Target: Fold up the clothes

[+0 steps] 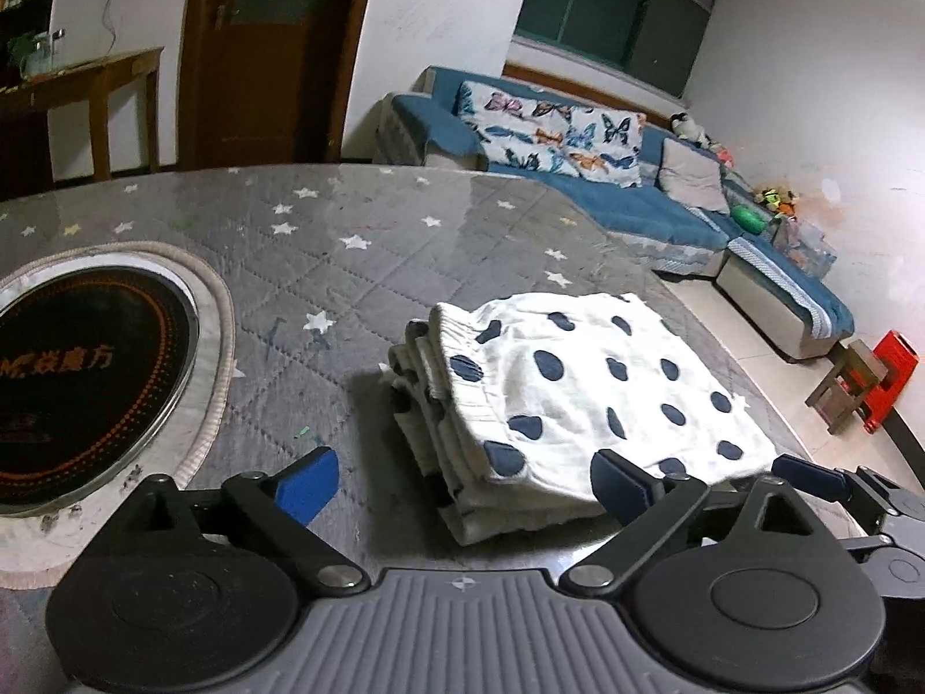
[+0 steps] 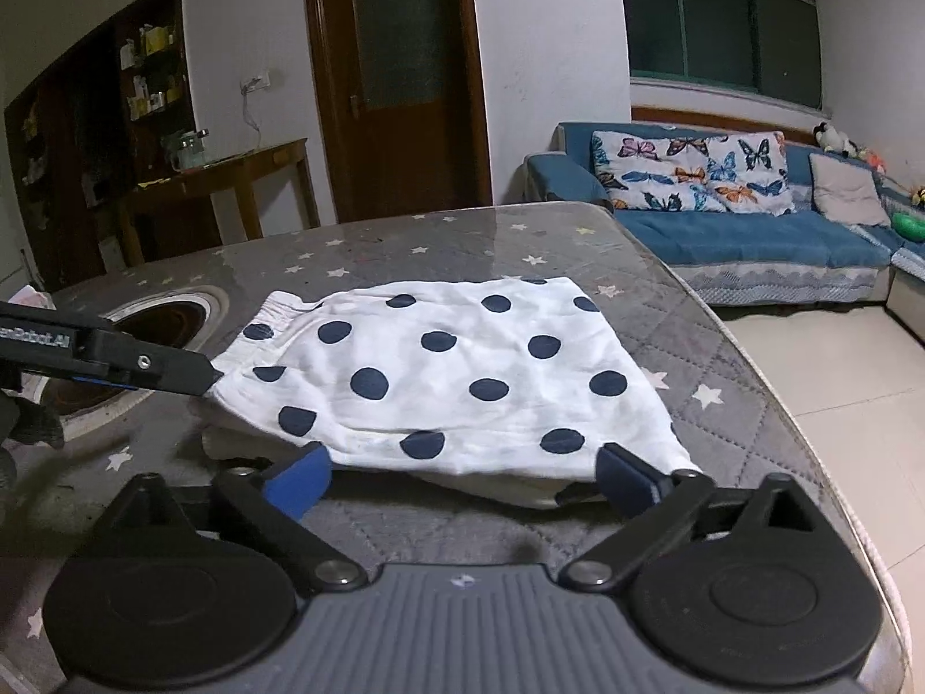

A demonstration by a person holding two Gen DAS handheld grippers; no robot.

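Note:
A white garment with dark blue polka dots [image 1: 578, 381] lies folded in several layers on the grey star-patterned table [image 1: 358, 243]. It also shows in the right wrist view [image 2: 457, 381]. My left gripper [image 1: 462, 486] is open at the garment's near left edge, its fingers spread on either side of the corner. In the right wrist view the left gripper's finger [image 2: 173, 373] touches the garment's left edge. My right gripper [image 2: 462, 477] is open at the garment's near edge, holding nothing. The right gripper also shows in the left wrist view [image 1: 832, 480].
A round black induction hob [image 1: 87, 381] is set into the table to the left of the garment. The table's edge curves close on the right [image 2: 798, 405]. A blue sofa [image 2: 751, 231] with cushions stands beyond, and a wooden door [image 2: 399, 75] at the back.

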